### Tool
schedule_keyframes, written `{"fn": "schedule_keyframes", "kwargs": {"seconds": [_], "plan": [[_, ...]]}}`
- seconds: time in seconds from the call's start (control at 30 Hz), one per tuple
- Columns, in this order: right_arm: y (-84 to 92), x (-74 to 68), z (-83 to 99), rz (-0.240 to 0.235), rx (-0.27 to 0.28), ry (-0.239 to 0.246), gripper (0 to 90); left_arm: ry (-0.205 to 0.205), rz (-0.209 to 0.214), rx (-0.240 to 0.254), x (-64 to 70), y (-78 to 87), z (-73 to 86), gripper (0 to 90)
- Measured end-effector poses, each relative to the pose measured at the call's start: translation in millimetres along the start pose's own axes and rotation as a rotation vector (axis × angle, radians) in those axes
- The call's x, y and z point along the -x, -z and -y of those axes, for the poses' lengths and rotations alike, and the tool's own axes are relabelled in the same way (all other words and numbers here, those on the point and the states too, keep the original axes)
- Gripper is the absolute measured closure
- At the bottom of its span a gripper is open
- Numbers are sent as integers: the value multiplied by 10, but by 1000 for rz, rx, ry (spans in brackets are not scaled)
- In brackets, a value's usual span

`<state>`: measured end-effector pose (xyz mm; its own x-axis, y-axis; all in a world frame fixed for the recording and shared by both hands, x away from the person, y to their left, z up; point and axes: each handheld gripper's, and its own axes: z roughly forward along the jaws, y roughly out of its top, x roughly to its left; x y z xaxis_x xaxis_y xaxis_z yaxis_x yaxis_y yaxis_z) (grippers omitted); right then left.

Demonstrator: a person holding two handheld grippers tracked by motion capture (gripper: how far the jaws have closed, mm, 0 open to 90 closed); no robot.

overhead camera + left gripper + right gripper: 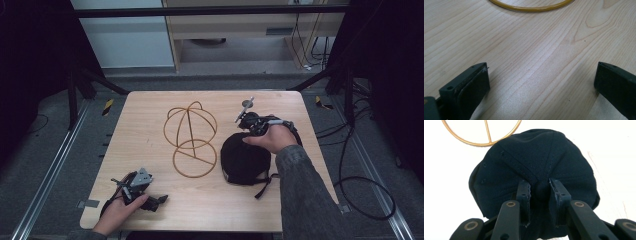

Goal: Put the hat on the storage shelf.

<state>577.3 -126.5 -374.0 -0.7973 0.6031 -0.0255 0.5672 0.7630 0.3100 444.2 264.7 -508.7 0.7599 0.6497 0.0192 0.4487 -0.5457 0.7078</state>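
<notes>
A black cap (245,160) lies crown-up on the right half of the wooden table (145,120). My right gripper (246,134) comes down on its far side. In the right gripper view the jaws pinch a fold of the cap (536,162) at the crown seam, so the right gripper (540,188) is shut on it. Just left of the cap stands a gold wire hat stand (191,137), whose ring base (484,135) is also in sight. My left gripper (158,201) rests near the front left edge, and the left gripper (541,75) is open over bare wood.
The cap's strap (262,187) trails toward the front edge. An arc of the gold ring (531,7) lies ahead of the left gripper. Black frame legs (77,85) and cables (360,190) surround the table on the floor.
</notes>
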Motion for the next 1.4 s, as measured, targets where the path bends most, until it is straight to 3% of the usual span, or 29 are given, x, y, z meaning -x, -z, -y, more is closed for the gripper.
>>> {"fn": "schedule_keyframes", "kwargs": {"seconds": [0.07,0.17,0.33,0.47,0.6,0.73,1.17,1.4], "plan": [[28,-5,18,2,9,-8,725,0,0,0,1,0,0,0],[224,-14,102,-2,78,-25,727,0,-1,0,2,0,1,0],[425,-38,174,-3,141,-33,727,0,-1,1,3,0,2,0],[658,-103,271,22,196,-24,728,1,-1,1,6,2,4,0],[769,-129,331,37,235,-28,728,1,-1,3,7,1,5,0],[927,-154,422,60,313,-32,729,-3,2,2,2,-3,1,0],[1197,-158,642,91,440,-83,732,-2,1,2,3,-4,0,0],[1260,-192,657,106,464,-90,733,-2,1,3,3,-4,0,0]]}}
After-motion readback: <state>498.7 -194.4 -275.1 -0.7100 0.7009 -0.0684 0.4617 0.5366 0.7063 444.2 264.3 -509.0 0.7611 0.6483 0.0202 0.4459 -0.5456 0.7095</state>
